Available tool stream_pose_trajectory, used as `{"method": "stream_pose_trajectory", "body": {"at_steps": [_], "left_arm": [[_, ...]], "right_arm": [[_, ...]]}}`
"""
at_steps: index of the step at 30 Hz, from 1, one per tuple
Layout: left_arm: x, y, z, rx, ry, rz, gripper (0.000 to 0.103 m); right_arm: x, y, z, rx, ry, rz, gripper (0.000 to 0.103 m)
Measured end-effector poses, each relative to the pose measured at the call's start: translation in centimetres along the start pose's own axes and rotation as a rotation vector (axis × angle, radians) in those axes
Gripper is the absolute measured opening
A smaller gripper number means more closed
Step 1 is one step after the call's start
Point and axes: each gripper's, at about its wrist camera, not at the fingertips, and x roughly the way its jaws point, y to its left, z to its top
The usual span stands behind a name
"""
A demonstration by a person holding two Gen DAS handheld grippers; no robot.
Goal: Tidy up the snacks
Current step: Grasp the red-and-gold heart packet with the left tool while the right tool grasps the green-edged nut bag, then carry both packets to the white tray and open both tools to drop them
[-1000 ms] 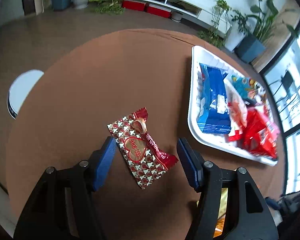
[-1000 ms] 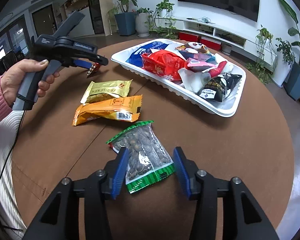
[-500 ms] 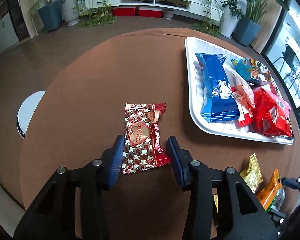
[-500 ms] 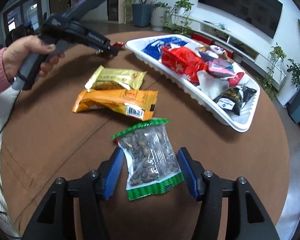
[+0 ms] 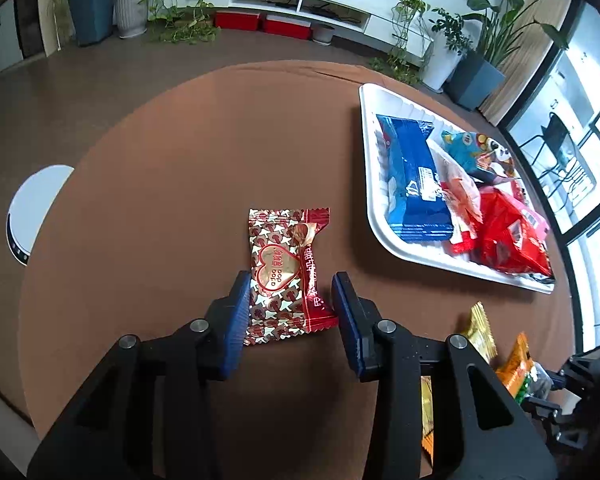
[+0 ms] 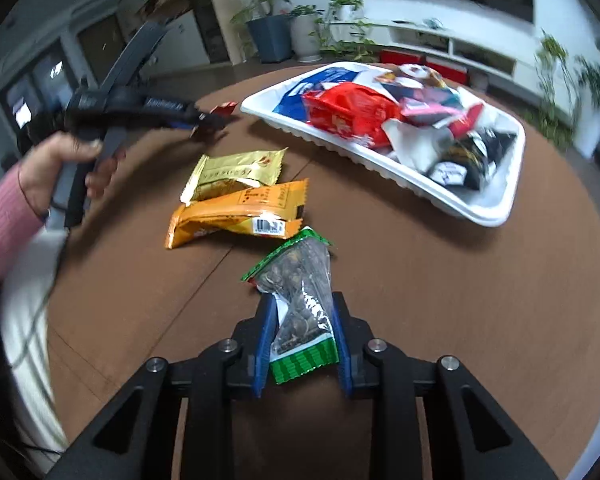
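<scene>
A red heart-print candy packet (image 5: 286, 272) lies flat on the brown round table. My left gripper (image 5: 292, 300) straddles its near end, the pads close to its edges but not pressing. My right gripper (image 6: 302, 320) is shut on a clear seed bag with green ends (image 6: 300, 292); the bag bulges between the pads. A white tray (image 5: 370, 184) holds several snacks, among them a blue pack (image 5: 414, 176) and a red bag (image 5: 508, 236); the tray also shows in the right wrist view (image 6: 496, 212). The left gripper appears in the right wrist view (image 6: 210, 122) over the candy packet.
A gold packet (image 6: 236, 174) and an orange packet (image 6: 236, 216) lie side by side on the table between the grippers. A white round stool (image 5: 32, 204) stands beyond the table's left edge. Plants and a white TV cabinet line the far wall.
My right gripper has closed onto the seed bag, which now stands pinched and crumpled. My left gripper has narrowed around the candy packet and lined up with its length.
</scene>
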Motion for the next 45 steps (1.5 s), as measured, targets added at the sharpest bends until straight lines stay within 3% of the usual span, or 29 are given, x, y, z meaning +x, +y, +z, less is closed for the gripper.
{"method": "stream_pose_trajectory", "body": {"at_steps": [9, 18, 27, 45], "left_arm": [[-2.2, 0.6, -1.9, -0.048, 0.005, -0.082, 0.038], [-5.8, -0.3, -3.7, -0.018, -0.026, -0.147, 0.038], [-6.7, -2.7, -2.8, 0.011, -0.034, -0.204, 0.038], [-3.7, -8.6, 2.7, 0.113, -0.029, -0.225, 0.038]], "right_arm": [[-1.2, -2.5, 0.0, 0.222, -0.063, 0.173, 0.029], [-2.7, -3.6, -1.0, 0.379, -0.132, 0.257, 0.029], [-3.8, -5.0, 0.6, 0.443, -0.218, 0.270, 0.029], [-3.4, -7.5, 9.3, 0.446, -0.322, 0.237, 0.029]]}}
